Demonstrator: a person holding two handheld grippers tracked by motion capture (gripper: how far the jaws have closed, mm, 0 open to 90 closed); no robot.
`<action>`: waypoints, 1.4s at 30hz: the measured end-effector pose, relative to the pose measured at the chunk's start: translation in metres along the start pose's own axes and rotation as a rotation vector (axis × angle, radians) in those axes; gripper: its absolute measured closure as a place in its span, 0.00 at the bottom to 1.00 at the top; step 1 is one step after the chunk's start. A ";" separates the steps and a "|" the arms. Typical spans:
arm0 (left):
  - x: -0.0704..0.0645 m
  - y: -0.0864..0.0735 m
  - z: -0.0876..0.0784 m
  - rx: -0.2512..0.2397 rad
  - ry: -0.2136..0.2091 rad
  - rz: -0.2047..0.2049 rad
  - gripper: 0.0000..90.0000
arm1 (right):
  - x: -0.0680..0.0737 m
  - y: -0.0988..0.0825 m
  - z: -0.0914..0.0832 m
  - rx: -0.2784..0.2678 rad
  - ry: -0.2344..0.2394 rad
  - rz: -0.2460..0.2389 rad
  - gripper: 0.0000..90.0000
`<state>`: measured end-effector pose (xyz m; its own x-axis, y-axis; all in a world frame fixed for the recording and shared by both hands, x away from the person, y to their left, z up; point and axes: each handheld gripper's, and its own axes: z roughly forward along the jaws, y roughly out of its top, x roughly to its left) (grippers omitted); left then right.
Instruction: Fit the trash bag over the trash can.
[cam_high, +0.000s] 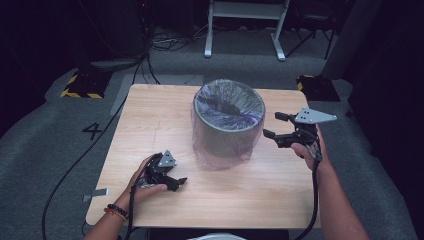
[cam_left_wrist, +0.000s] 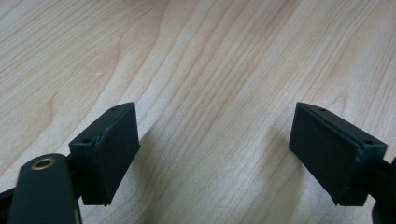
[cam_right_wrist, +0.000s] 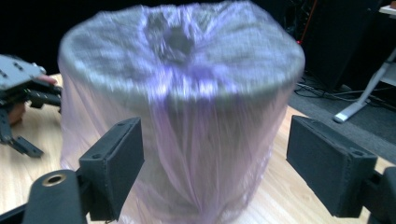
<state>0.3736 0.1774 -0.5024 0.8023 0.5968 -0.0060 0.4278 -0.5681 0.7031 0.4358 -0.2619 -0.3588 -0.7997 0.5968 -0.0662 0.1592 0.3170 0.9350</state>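
Grey round bin (cam_high: 228, 122), lined and draped in a thin purplish plastic bag (cam_right_wrist: 187, 154); stands upright mid-table (cam_high: 150, 115), mouth up, axis vertical. Left gripper (cam_high: 175, 182) low over bare wood, jaws wide, empty. Right gripper (cam_high: 275, 125) beside bin, jaws wide, empty.

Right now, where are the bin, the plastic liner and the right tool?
Bin (cam_high: 227, 131), high view, on its side wall.
Plastic liner (cam_right_wrist: 187, 135), right gripper view, on the film draped down the outside.
Right tool (cam_high: 276, 125), high view, midway between its fingertips.
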 end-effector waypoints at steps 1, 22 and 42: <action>0.001 -0.001 0.000 -0.008 0.000 0.000 0.17 | 0.000 0.004 0.001 0.001 0.002 -0.002 0.22; 0.003 -0.002 0.000 -0.011 -0.022 0.015 0.16 | 0.003 0.066 0.059 0.078 0.082 -0.073 0.29; 0.003 -0.002 0.000 -0.011 -0.025 0.018 0.16 | -0.001 0.072 0.095 0.146 0.076 -0.026 0.28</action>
<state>0.3755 0.1807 -0.5040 0.8199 0.5723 -0.0110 0.4088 -0.5719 0.7112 0.5034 -0.1701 -0.3243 -0.8454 0.5310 -0.0576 0.2157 0.4382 0.8726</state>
